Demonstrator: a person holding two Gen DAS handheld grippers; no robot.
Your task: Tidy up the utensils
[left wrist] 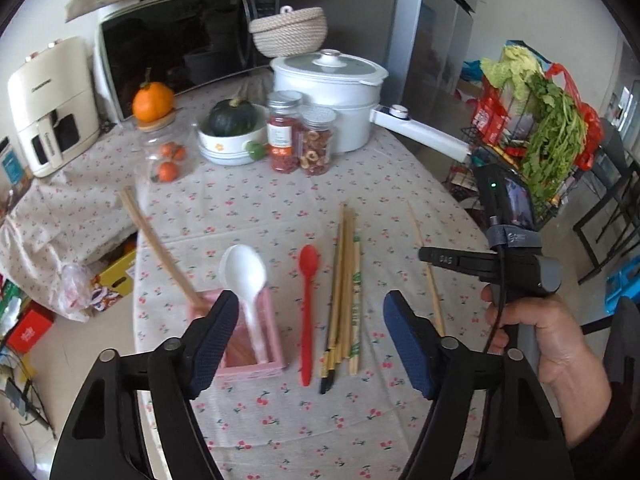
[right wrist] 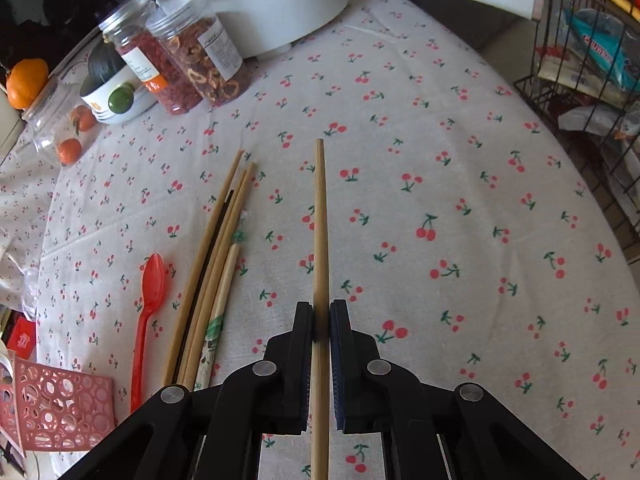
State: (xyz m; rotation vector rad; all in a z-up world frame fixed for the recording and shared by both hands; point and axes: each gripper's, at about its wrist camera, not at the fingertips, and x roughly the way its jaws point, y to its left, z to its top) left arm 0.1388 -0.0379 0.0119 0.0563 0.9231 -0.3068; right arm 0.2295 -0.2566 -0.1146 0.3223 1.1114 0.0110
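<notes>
A pink perforated holder [left wrist: 256,354] [right wrist: 60,410] stands near the table's front left edge, with a white spoon [left wrist: 244,276] and wooden chopsticks [left wrist: 160,248] leaning in it. My left gripper [left wrist: 308,340] is open and empty, hovering just above and beside the holder. A red spoon [left wrist: 307,312] [right wrist: 146,312] and a bundle of chopsticks [left wrist: 344,292] [right wrist: 212,276] lie on the cherry-print cloth. My right gripper [right wrist: 321,320] [left wrist: 436,256] is shut on a single wooden chopstick [right wrist: 320,232] [left wrist: 430,280], to the right of the bundle.
At the back stand a white pot [left wrist: 332,96] with a long handle, two jars [left wrist: 304,140] of dried food, a bowl with a green squash [left wrist: 232,128], a jar of oranges [left wrist: 168,156] and a microwave [left wrist: 180,44]. A wire rack [left wrist: 532,140] of vegetables stands right of the table.
</notes>
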